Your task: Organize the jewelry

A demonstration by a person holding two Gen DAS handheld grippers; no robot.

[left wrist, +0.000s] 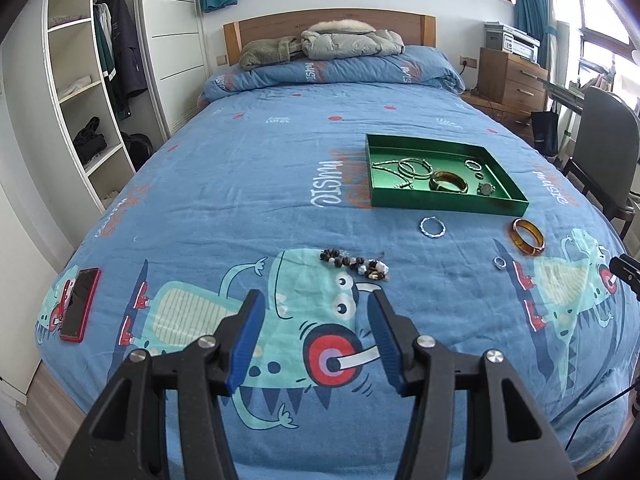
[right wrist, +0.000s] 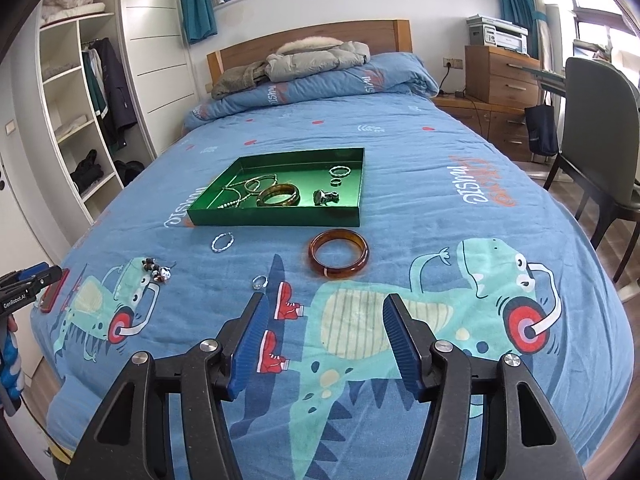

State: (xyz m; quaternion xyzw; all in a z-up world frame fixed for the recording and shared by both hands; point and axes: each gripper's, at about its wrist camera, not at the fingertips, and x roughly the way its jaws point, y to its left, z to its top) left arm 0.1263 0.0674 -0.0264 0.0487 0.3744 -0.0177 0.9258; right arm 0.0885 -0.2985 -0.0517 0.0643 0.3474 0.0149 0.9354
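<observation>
Two black grippers with blue ribbed pads hover over a blue cartoon-dinosaur bedspread point(left wrist: 248, 184), both with fingers spread apart and holding nothing: the left gripper point(left wrist: 316, 304) at the bottom centre of its view, the right gripper point(right wrist: 324, 308) at the bottom centre of its own.

A shallow green rectangular tray point(right wrist: 276, 216) sits mid-frame in the right view and at centre right in the left view point(left wrist: 448, 202), already holding several silver bangles, an amber bangle and small rings. Still loose on the bedspread, below the tray's near wall, lie a translucent amber bangle point(right wrist: 338, 259), a twisted silver hoop point(right wrist: 222, 242), a small silver ring point(right wrist: 260, 282) and a dark beaded bracelet point(left wrist: 354, 264). All four lie apart from each other and the tray, with open quilt between them and each gripper.

A red-cased smartphone point(left wrist: 80, 306) rests flat near the bed's lower-left edge in the left view; the right view shows only a sliver of it behind the other gripper. A grey chair point(right wrist: 600, 128) stands close beside the bed at the right edge, most fully visible in the right view.
</observation>
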